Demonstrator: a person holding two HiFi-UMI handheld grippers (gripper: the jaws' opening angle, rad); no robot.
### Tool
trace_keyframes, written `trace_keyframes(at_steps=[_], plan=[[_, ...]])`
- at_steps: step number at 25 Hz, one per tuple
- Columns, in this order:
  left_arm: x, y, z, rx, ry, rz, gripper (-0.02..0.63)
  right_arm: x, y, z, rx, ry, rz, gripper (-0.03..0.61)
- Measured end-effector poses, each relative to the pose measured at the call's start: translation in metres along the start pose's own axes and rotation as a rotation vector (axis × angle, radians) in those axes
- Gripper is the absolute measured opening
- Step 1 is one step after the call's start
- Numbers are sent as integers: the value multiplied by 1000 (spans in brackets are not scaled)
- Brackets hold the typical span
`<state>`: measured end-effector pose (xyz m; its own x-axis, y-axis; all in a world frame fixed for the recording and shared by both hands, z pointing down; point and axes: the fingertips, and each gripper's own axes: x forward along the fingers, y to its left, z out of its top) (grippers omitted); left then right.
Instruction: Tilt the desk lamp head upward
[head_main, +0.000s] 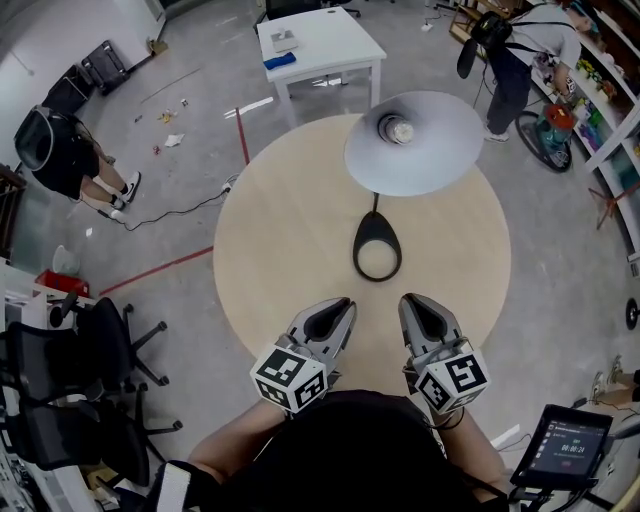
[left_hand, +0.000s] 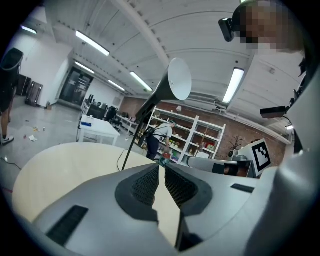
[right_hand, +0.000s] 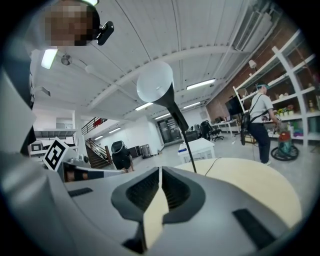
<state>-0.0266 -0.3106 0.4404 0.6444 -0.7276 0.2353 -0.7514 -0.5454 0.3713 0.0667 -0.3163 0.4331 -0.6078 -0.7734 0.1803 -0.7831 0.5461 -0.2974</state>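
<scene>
The desk lamp's head (head_main: 415, 145) is tipped bulb-up over the far part of the round table (head_main: 280, 230). It stands well apart from both grippers, which are at the near edge. The right gripper (head_main: 410, 300) is closed and empty. The left gripper (head_main: 343, 304) is also empty, its jaws seemingly a sliver apart.
</scene>
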Motion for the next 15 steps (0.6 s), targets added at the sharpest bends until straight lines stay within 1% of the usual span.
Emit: trace_keyframes(at_steps=[6,9,15], plan=[[0,-2,0,-2,-10,-5,41,0,-2,5,-2,-28,-30,15],[1,-2,0,2,-12,-6,41,1,0,7,-24,-33,-28,15],[-5,0,4,5,-30,18,41,0,6,2,-64,-21,-24,15]])
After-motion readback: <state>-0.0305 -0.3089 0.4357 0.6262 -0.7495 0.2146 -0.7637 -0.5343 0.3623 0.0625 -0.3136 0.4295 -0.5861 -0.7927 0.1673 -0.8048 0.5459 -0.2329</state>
